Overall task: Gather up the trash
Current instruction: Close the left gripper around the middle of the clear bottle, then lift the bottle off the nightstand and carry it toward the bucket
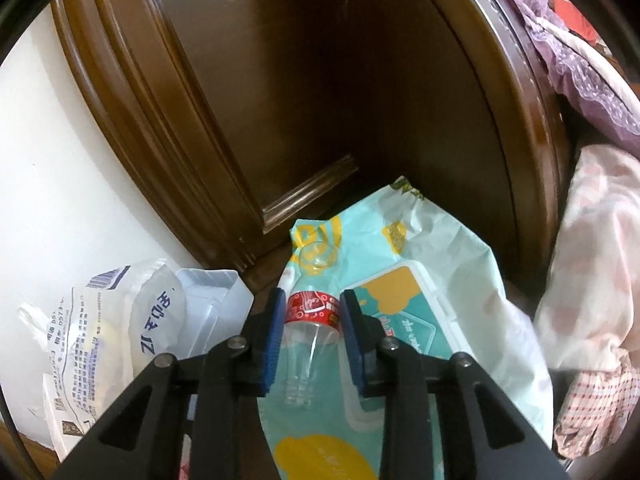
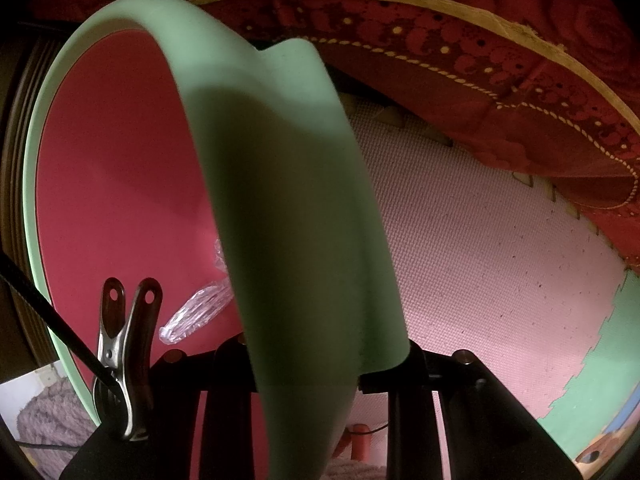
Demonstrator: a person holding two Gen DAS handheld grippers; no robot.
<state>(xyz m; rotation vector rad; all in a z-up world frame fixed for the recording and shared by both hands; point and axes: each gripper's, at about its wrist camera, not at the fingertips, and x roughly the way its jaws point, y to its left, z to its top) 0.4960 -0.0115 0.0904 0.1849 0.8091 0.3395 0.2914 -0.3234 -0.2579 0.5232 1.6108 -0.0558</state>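
In the left wrist view, a clear plastic bottle (image 1: 310, 320) with a red label is seen at the lower centre of the frame, lying on a mint and yellow wipes pack (image 1: 400, 308). Its open neck points toward the camera. The left gripper (image 1: 310, 338) is set astride the bottle, and its blue-padded fingers (image 1: 270, 344) are clamped on the body at the label. That is the firmest part of a thin shell, so the grip is probably placed there to avoid crushing it. A crumpled printed bag (image 1: 100, 340) and a clear plastic container (image 1: 212, 304) are seen at the lower left, against a dark wooden cabinet (image 1: 280, 100); these are judged to be further trash not yet collected.

In the right wrist view, the right gripper (image 2: 344, 376) is shut on the pale green rim of a red-lined bin (image 2: 120, 160), which fills the left and centre of the frame. The bin appears to be held tilted and open so that trash can be dropped in. A piece of crinkled clear plastic (image 2: 196, 312) is already seen inside it, at the lower left.
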